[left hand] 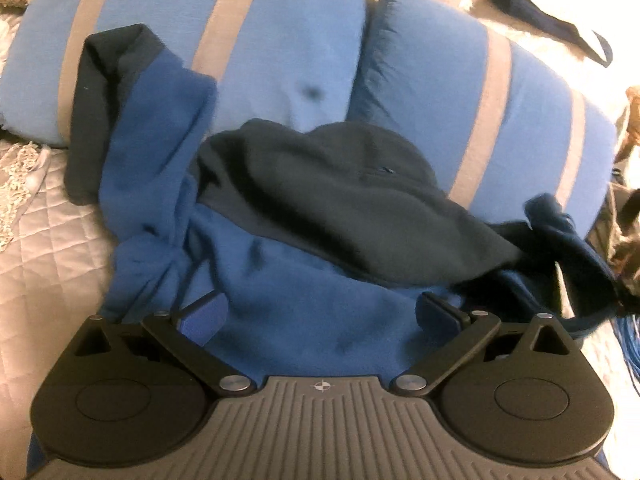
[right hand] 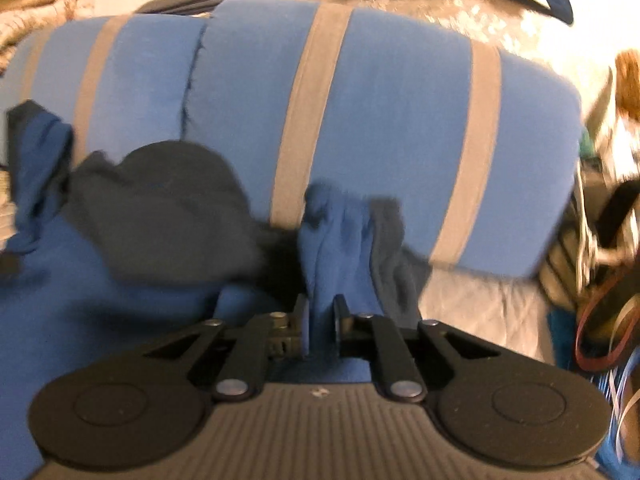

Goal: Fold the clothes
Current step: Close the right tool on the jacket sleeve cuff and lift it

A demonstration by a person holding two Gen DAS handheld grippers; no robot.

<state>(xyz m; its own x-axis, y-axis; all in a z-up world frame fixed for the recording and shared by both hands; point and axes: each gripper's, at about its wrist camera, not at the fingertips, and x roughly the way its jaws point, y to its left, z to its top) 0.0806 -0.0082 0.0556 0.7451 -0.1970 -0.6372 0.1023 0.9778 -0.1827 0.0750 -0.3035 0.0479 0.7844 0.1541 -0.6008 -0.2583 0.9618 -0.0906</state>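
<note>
A blue hoodie with a dark navy hood lies crumpled on the bed. Its left sleeve with a navy cuff runs up toward the pillows. My left gripper is open, its fingers spread wide just above the hoodie's blue body. In the right wrist view the hoodie lies to the left with its hood. My right gripper is shut on a bunched blue sleeve of the hoodie and holds it lifted.
Two light blue pillows with grey stripes lie behind the hoodie. A quilted pale bedspread covers the bed. A dark strap lies at the far right. Clutter and blue cables sit off the bed's right edge.
</note>
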